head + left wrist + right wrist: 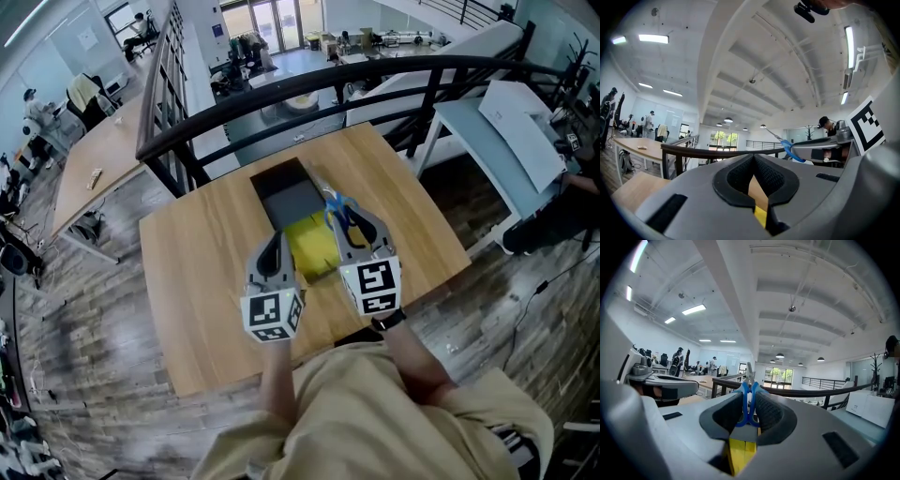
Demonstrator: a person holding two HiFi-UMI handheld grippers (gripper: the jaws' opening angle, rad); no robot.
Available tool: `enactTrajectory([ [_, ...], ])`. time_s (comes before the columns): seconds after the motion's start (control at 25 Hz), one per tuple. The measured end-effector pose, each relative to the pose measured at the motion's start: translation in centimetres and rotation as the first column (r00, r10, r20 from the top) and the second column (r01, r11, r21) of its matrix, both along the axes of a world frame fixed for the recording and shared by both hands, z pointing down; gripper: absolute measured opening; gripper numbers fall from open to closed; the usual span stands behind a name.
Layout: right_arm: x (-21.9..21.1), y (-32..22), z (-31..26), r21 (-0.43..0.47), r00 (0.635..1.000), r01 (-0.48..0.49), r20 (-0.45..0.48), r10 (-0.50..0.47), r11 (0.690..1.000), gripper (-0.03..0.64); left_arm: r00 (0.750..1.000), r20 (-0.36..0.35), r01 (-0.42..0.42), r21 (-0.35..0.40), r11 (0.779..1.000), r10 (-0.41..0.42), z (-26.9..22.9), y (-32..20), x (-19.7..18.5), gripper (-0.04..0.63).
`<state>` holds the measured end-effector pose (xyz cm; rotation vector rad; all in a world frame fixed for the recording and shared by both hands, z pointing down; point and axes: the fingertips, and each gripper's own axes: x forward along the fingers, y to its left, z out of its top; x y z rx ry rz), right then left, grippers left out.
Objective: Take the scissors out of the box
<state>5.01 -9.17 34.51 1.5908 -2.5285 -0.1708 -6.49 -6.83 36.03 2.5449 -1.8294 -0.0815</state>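
Note:
Blue-handled scissors (pixel 748 401) are clamped by their handles between the pads of my right gripper (pixel 749 397), blades pointing up and away. In the head view the scissors (pixel 337 212) hang just right of the box, above the wooden table (pixel 206 272), with the right gripper (pixel 349 225) shut on them. The dark box (pixel 286 192) lies open at the table's middle, with a yellow part (pixel 314 247) at its near end. My left gripper (pixel 275 240) hovers at the box's near left, fingertips together, holding nothing. The left gripper view shows the left gripper (pixel 753 159) and the scissors (pixel 791 149) to its right.
A black curved railing (pixel 281 94) runs behind the table's far edge. A white desk (pixel 506 131) stands to the right and another wooden table (pixel 94 169) to the left. The person's lap (pixel 375 412) is at the near edge.

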Motion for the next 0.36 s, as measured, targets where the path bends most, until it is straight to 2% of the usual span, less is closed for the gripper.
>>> enactTrajectory([
  [0.16, 1.0, -0.8, 0.8, -0.014, 1.0, -0.01, -0.005, 0.01, 1.0, 0.084, 1.0, 0.005, 0.002, 0.001, 1.0, -0.002, 0.3, -0.8, 0.7, 0.011],
  [0.36, 1.7, -2.7, 2.6, -0.05, 1.0, -0.021, -0.002, 0.021, 0.999, 0.084, 0.998, 0.06, -0.014, -0.001, 1.0, 0.014, 0.9, -1.9, 1.2, 0.011],
])
